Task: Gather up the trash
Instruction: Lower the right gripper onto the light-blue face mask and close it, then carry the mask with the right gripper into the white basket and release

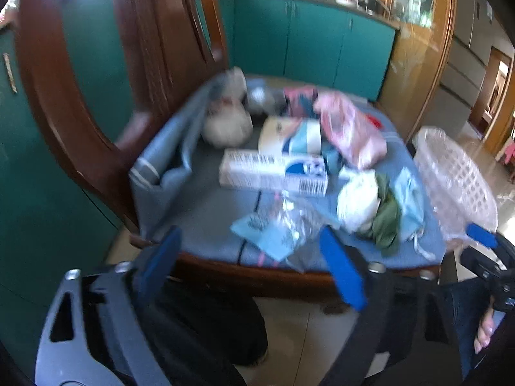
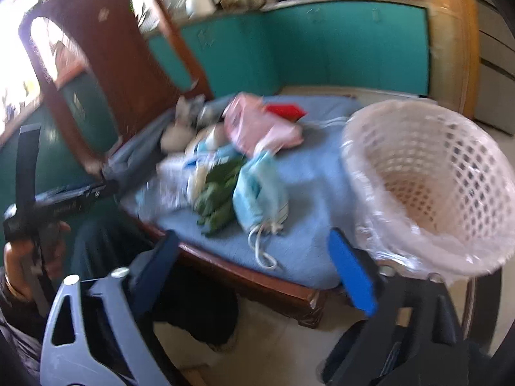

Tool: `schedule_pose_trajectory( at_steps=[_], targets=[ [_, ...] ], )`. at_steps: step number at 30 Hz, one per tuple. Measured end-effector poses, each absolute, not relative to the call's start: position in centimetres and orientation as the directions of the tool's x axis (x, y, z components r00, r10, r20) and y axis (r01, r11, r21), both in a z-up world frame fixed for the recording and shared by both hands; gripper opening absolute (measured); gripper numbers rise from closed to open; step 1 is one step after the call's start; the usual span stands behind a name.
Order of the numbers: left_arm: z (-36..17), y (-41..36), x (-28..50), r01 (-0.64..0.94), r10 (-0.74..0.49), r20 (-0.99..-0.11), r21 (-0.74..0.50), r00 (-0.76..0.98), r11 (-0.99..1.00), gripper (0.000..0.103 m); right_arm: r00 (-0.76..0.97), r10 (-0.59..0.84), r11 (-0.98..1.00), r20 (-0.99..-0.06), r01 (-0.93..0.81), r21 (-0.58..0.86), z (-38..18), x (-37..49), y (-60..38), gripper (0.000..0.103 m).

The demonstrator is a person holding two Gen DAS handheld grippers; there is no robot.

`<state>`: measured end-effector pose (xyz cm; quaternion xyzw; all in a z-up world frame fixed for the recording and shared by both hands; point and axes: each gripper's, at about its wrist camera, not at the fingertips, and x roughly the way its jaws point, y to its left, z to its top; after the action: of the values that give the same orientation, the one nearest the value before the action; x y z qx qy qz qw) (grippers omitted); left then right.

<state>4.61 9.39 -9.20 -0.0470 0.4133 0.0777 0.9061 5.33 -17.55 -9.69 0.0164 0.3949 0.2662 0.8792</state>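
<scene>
Both our left gripper [image 1: 249, 267] and right gripper [image 2: 259, 271] have jaws apart, nothing between them. Just beyond the left jaws lies a clear wrapper [image 1: 283, 225] on the blue chair cushion [image 1: 206, 218], trash [image 2: 222, 173] piled behind, and the white basket [image 2: 428, 189] sits right of the right jaws.

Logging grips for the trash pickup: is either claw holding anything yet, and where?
Nothing is held. The left claw and right claw are both open, hovering short of the trash.
</scene>
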Motion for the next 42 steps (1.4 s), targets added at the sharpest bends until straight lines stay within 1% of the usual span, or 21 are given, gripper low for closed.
schedule_pose_trajectory(
  at_steps=[3,5,7,8,9,10,12,14,16,19,20,21,23,26,28,29,33,36,40,41,42],
  targets=[
    [-9.8,8.2,5.1,-0.148,0.087,-0.768,-0.010,0.635,0.989,0.077,0.518,0.447,0.853,-0.729,-0.492,0.173,-10.3,7.2,-15.5,0.064],
    [-9.8,7.6,5.4,-0.127,0.063,-0.769,-0.024,0.637,0.992,0.077,0.527,0.409,0.856,-0.744,-0.504,0.114,-10.6,8.8,-14.1,0.063],
    [-9.8,7.2,5.9,-0.120,0.053,-0.774,-0.030,0.631,0.992,0.077,0.497,0.362,0.851,-0.789,-0.521,0.063,-11.5,11.4,-12.9,0.063],
    [-9.9,6.9,6.2,-0.118,0.051,-0.777,-0.030,0.627,0.993,0.077,0.483,0.336,0.848,-0.809,-0.528,0.037,-12.0,12.6,-12.4,0.057],
    [-10.0,6.8,6.5,-0.116,0.048,-0.779,-0.031,0.625,0.993,0.079,0.468,0.323,0.841,-0.823,-0.541,0.022,-12.6,13.7,-12.2,0.046],
    [-10.1,6.8,6.7,-0.115,0.048,-0.783,-0.030,0.621,0.993,0.086,0.449,0.327,0.828,-0.831,-0.560,0.023,-12.8,14.7,-12.1,0.043],
    [-10.5,6.8,7.2,-0.127,0.062,-0.783,-0.022,0.618,0.992,0.091,0.438,0.350,0.811,-0.828,-0.584,0.035,-12.6,16.0,-11.8,0.028],
    [-11.1,6.7,8.0,-0.148,0.085,-0.790,-0.007,0.607,0.989,0.092,0.452,0.367,0.799,-0.813,-0.600,0.027,-12.0,17.2,-11.2,0.025],
    [-11.7,6.5,8.9,-0.157,0.104,-0.803,0.013,0.586,0.988,0.092,0.467,0.417,0.788,-0.780,-0.613,0.054,-11.3,18.2,-11.0,0.025],
    [-12.3,5.8,9.8,-0.159,0.135,-0.812,0.053,0.568,0.986,0.092,0.451,0.507,0.771,-0.734,-0.618,0.153,-11.6,18.5,-11.6,0.026],
    [-12.4,5.5,10.0,-0.158,0.147,-0.813,0.068,0.563,0.985,0.092,0.446,0.513,0.770,-0.733,-0.616,0.164,-12.0,18.5,-11.6,0.033],
    [-12.6,5.1,10.3,-0.156,0.159,-0.816,0.085,0.556,0.984,0.092,0.440,0.513,0.770,-0.737,-0.615,0.169,-12.4,18.5,-11.7,0.046],
    [-12.9,4.7,10.6,-0.156,0.167,-0.820,0.096,0.547,0.983,0.092,0.444,0.504,0.772,-0.741,-0.617,0.155,-12.4,18.1,-12.0,0.057],
    [-13.4,4.2,11.0,-0.159,0.177,-0.828,0.108,0.531,0.981,0.085,0.449,0.533,0.761,-0.717,-0.625,0.175,-11.5,17.8,-12.5,0.059],
    [-13.7,4.1,11.2,-0.153,0.176,-0.838,0.113,0.517,0.982,0.073,0.469,0.548,0.760,-0.693,-0.625,0.177,-10.6,17.5,-13.1,0.064],
    [-13.8,4.0,11.2,-0.151,0.176,-0.841,0.113,0.511,0.982,0.072,0.480,0.548,0.763,-0.685,-0.623,0.174,-10.3,17.5,-13.2,0.066],
    [-13.7,4.0,11.2,-0.151,0.183,-0.838,0.121,0.513,0.981,0.069,0.532,0.526,0.796,-0.664,-0.583,0.163,-9.0,17.7,-14.2,0.067],
    [-13.1,4.2,11.0,-0.161,0.186,-0.828,0.117,0.529,0.980,0.064,0.558,0.456,0.840,-0.693,-0.528,0.127,-9.5,18.3,-14.7,0.067],
    [-12.2,4.7,10.5,-0.188,0.183,-0.812,0.092,0.555,0.978,0.058,0.520,0.445,0.836,-0.729,-0.532,0.130,-10.9,18.8,-14.0,0.067],
    [-12.0,4.9,10.4,-0.192,0.182,-0.807,0.086,0.562,0.978,0.057,0.517,0.438,0.833,-0.736,-0.541,0.116,-11.3,18.7,-13.4,0.067],
    [-11.8,4.9,10.3,-0.195,0.182,-0.800,0.083,0.571,0.977,0.057,0.515,0.434,0.829,-0.740,-0.549,0.104,-11.6,18.6,-12.9,0.063]
  ],
)
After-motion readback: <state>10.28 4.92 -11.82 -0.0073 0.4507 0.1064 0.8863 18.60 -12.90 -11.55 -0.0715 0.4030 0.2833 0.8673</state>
